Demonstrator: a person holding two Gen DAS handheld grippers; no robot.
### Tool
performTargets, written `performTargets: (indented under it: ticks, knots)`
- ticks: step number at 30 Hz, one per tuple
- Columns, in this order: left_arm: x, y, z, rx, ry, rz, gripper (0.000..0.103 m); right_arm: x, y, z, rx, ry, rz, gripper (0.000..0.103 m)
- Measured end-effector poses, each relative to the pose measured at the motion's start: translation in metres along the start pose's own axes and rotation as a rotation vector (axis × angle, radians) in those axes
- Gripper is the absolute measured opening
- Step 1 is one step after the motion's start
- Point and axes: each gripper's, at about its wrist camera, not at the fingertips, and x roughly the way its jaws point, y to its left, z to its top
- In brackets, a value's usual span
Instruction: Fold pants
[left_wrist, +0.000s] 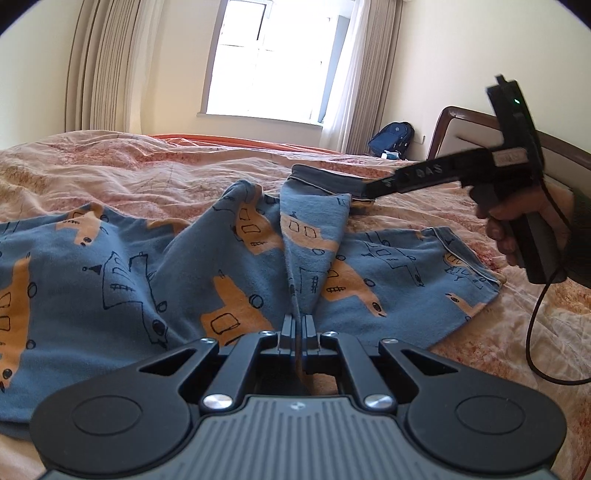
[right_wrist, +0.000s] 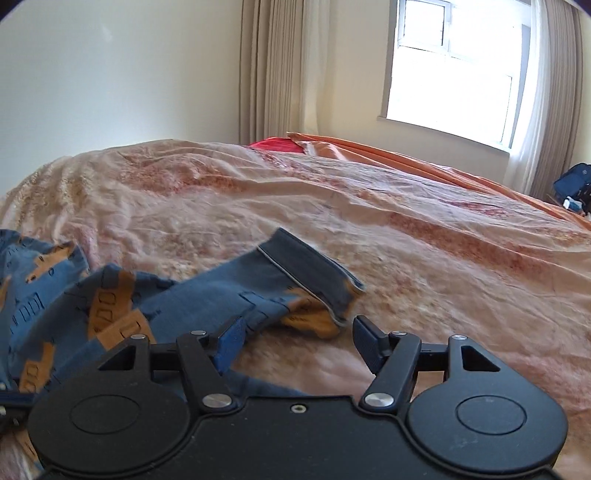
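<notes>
1. Pants (left_wrist: 155, 266) lie spread on your bedspread (left_wrist: 110, 173).
2. Your left gripper (left_wrist: 296, 325) is clamped on a fabric ridge.
3. Your right gripper (right_wrist: 295, 343) is spread apart beside the cuff (right_wrist: 310, 269).

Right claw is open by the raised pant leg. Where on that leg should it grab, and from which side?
Take the dark cuff at its near corner, coming in level from its open end. The band is thick and lifted off the bedspread, so the right claw can straddle it. Left claw already pinches the pants.
</notes>
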Motion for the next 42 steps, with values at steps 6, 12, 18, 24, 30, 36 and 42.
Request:
performTargets:
  ticks: [6, 12, 18, 24, 30, 36, 42]
  knots:
    - [0.004, 0.004, -0.004, -0.018, -0.001, -0.009, 0.002, 0.062, 0.038, 0.041, 0.023, 0.035, 0.003, 0.062]
    - [0.003, 0.002, -0.005, -0.015, -0.005, -0.008, 0.002, 0.098, 0.060, 0.050, 0.016, 0.134, -0.056, 0.045]
    - [-0.004, -0.001, -0.003, -0.008, -0.022, 0.002, 0.002, 0.087, 0.050, 0.045, 0.028, 0.114, -0.090, 0.001]
    - [-0.023, -0.010, 0.004, 0.041, -0.059, 0.023, 0.000, 0.000, 0.018, 0.036, 0.083, -0.061, -0.125, 0.001]
    - [-0.037, -0.025, 0.005, 0.157, -0.072, 0.047, 0.000, -0.093, -0.023, -0.021, 0.244, -0.129, -0.135, 0.001]
    - [-0.032, -0.037, -0.005, 0.242, -0.024, 0.079, 0.000, -0.120, -0.037, -0.106, 0.427, -0.069, -0.116, 0.001]
    - [-0.025, -0.035, -0.013, 0.248, 0.006, 0.091, 0.000, -0.118, -0.042, -0.140, 0.582, -0.084, -0.048, 0.018]
